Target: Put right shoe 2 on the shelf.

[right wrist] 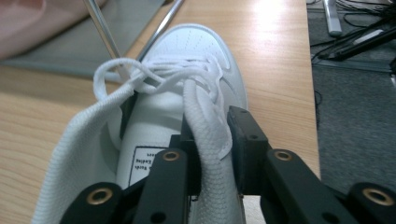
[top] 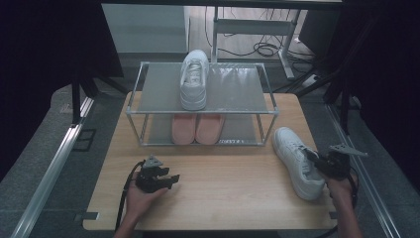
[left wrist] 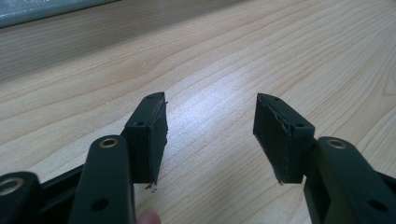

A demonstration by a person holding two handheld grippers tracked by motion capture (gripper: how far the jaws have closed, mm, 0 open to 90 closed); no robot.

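The white sneaker (top: 298, 161) lies on the wooden table (top: 223, 188) at its right side, toe toward the shoe rack (top: 148, 89), sole down, just beside the rack's right front leg. In the right gripper view the right gripper (right wrist: 214, 154) has its jaws pinched narrow on the padded collar wall of that sneaker (right wrist: 187, 93): one pad sits inside the opening, the other outside, and the white mesh edge is squeezed between them. The laces (right wrist: 140, 77) lie loose over the tongue. A label (right wrist: 144, 161) on the insole carries dark print, but the letters are too small and cropped to read with confidence. From above, the right gripper (top: 317, 161) meets the shoe at its heel end, with the hand (top: 341, 191) behind it.

The left gripper (left wrist: 210, 135) rests well apart, near the table's front left; its jaws stand wide with bare wood between the pads. In the high view it (top: 168, 179) lies in the open left hand (top: 141, 198).

On the rack's top shelf stands a second white sneaker (top: 193, 79), and on the lower shelf sits a pink pair (top: 197, 128), side by side.
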